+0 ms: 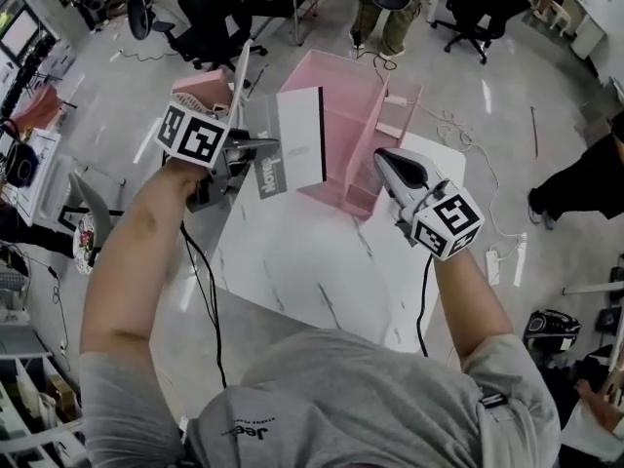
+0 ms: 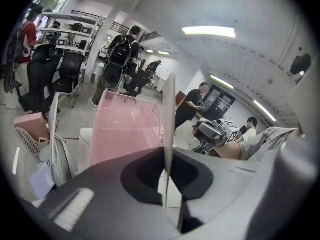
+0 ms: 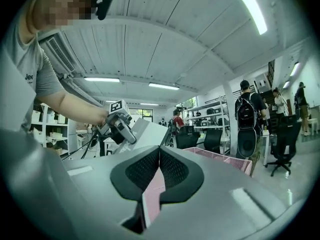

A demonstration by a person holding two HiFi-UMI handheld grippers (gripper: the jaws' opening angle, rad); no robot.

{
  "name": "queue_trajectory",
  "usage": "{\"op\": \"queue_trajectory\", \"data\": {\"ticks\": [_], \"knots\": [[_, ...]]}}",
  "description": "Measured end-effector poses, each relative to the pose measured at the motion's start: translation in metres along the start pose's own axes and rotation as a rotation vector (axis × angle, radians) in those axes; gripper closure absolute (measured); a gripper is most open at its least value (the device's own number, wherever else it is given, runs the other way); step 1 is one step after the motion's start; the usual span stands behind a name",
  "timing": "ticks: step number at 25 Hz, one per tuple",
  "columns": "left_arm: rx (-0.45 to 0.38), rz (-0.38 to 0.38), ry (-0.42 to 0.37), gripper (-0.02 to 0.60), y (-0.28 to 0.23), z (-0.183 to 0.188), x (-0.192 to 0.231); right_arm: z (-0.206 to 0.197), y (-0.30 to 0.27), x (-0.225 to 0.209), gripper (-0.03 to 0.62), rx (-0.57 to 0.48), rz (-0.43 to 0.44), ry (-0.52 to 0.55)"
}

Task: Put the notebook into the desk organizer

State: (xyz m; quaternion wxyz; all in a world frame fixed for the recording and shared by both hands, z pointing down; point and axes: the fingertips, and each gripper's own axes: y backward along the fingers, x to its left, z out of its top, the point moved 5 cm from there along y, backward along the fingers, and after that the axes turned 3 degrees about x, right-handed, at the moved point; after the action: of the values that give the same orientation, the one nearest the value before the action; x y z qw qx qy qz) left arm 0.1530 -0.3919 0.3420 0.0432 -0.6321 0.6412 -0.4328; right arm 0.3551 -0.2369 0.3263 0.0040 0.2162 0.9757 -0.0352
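A thin notebook point(image 1: 297, 136), white with a black spine, is held upright above the table's far left. My left gripper point(image 1: 268, 146) is shut on its near edge. In the left gripper view the notebook point(image 2: 169, 114) stands edge-on between the jaws of my left gripper point(image 2: 167, 156), with the pink desk organizer point(image 2: 127, 129) just behind it. The organizer point(image 1: 346, 96) stands on the far edge of the white table point(image 1: 312, 252). My right gripper point(image 1: 382, 159) is at its near right corner. In the right gripper view my right gripper point(image 3: 160, 151) is shut on a pink organizer wall point(image 3: 152, 191).
A pink basket point(image 1: 200, 91) stands on the floor left of the table. Office chairs point(image 1: 210, 13) and a standing person point(image 1: 390, 8) are beyond the organizer. A power strip with cables point(image 1: 492, 261) lies on the floor to the right, near another person point(image 1: 585, 178).
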Motion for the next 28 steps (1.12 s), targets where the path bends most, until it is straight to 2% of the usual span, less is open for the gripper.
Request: {"op": "queue_trajectory", "data": {"ticks": [5,8,13,19,24,28], "knots": [[0.145,-0.006,-0.071,0.514,-0.044,0.042,0.025,-0.005,0.009,-0.031,0.591,0.011,-0.036,0.002],[0.223,0.024,-0.109,0.514,-0.064,0.060,0.044,-0.016,0.016,-0.049,0.591,0.016,-0.065,-0.008],[0.300,0.108,-0.146,0.514,-0.090,0.080,0.077,-0.025,0.022,-0.071,0.589,0.027,-0.099,-0.021],[0.411,0.223,-0.248,0.512,-0.132,0.092,0.101,-0.032,0.021,-0.088,0.591,0.040,-0.118,-0.022],[0.473,0.320,-0.328,0.494,-0.157,0.090,0.115,-0.035,0.021,-0.093,0.591,0.046,-0.117,-0.024],[0.486,0.397,-0.401,0.482,-0.167,0.090,0.119,-0.045,0.022,-0.095,0.589,0.049,-0.118,-0.037]]}}
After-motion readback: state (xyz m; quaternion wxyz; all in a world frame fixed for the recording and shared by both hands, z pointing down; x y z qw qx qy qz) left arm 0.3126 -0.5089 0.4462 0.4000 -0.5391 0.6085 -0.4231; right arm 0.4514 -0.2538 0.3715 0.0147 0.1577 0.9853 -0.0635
